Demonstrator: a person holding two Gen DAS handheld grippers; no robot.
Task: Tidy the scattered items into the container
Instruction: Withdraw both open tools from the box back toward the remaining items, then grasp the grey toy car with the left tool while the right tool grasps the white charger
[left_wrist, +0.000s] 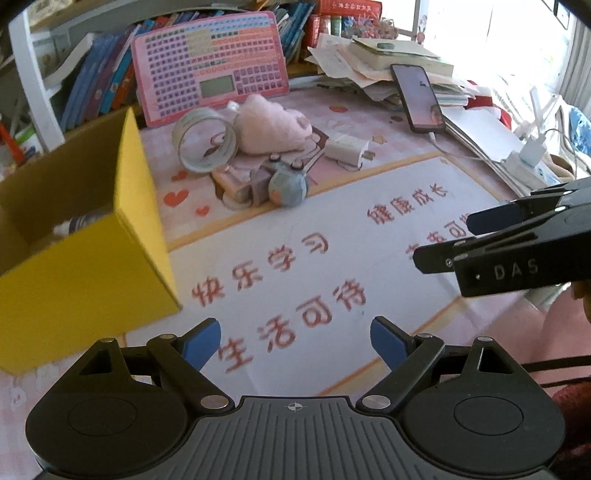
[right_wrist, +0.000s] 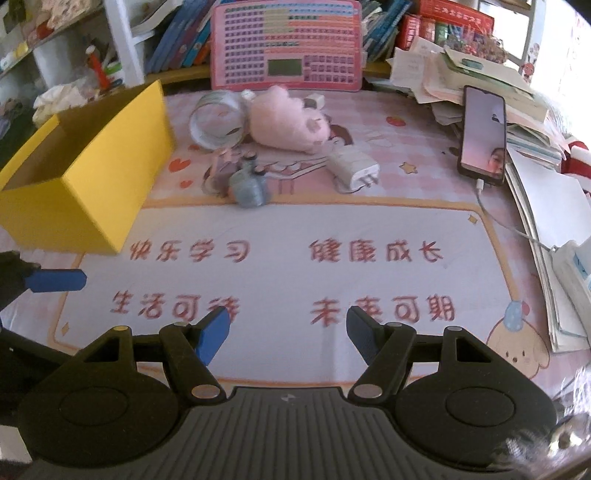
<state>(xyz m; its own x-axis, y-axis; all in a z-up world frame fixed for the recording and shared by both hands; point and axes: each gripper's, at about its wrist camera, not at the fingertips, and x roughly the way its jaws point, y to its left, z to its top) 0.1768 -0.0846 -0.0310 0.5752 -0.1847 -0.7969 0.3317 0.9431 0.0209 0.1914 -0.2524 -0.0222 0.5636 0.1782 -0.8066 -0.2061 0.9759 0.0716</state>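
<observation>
A yellow cardboard box (left_wrist: 96, 258) (right_wrist: 88, 192) stands open at the left of the desk mat, with something pale lying inside it. Beyond it lie a roll of clear tape (left_wrist: 205, 142) (right_wrist: 218, 122), a pink plush toy (left_wrist: 273, 125) (right_wrist: 284, 122), a blue-grey plush toy (left_wrist: 288, 184) (right_wrist: 249, 188) and a white charger plug (left_wrist: 349, 149) (right_wrist: 356, 166). My left gripper (left_wrist: 295, 345) is open over the mat's printed text, nothing between its blue pads. My right gripper (right_wrist: 288, 332) is open too, empty, and shows side-on in the left wrist view (left_wrist: 443, 240).
A pink keyboard toy (right_wrist: 286, 46) leans against books at the back. A phone (right_wrist: 482, 134) with a lit screen rests on a stack of papers (right_wrist: 480, 74) at the right, its cable trailing along the mat edge. A shelf (right_wrist: 55, 44) stands back left.
</observation>
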